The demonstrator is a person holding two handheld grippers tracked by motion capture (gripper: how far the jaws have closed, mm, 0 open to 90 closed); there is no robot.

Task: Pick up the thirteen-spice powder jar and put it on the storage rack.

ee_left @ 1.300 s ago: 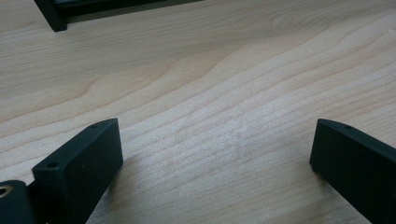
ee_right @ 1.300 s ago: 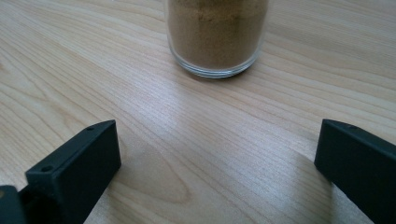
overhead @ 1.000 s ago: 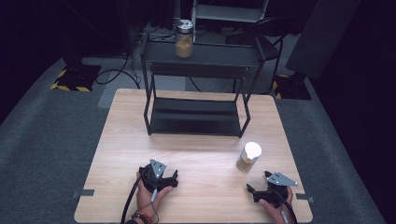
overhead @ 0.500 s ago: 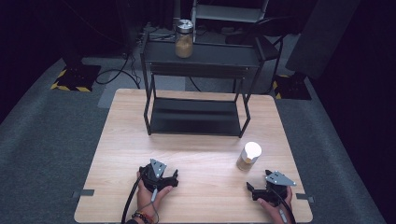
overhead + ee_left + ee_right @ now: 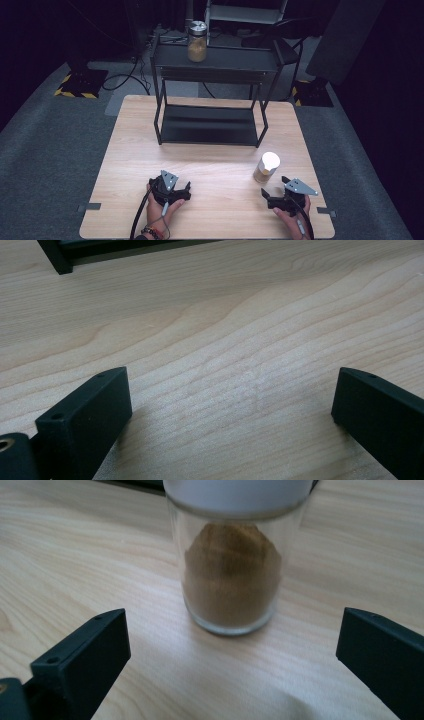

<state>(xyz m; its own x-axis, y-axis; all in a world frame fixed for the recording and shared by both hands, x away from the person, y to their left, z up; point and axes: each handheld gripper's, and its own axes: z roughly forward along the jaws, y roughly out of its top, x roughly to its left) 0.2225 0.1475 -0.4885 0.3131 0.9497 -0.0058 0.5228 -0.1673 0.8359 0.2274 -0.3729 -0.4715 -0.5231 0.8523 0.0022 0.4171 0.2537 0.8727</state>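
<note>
A glass jar of brown powder with a white lid (image 5: 266, 167) stands upright on the wooden table (image 5: 125, 150) at the right. My right gripper (image 5: 275, 196) rests just in front of it, open, and the jar (image 5: 230, 575) stands ahead of the wide-apart jaws, not between them. My left gripper (image 5: 187, 191) lies near the table's front edge, open, with bare wood (image 5: 230, 385) between its jaws. A second jar with a metal lid (image 5: 197, 42) stands on the top shelf of a black two-tier rack (image 5: 210, 125).
The black rack stands at the table's back middle, its lower shelf empty. Grey carpet surrounds the table. Dark equipment, cables and a yellow-black striped base (image 5: 75, 85) lie beyond the far edge.
My right gripper has edged slightly left toward the white-lidded jar. The left gripper and both jars are where they were.
</note>
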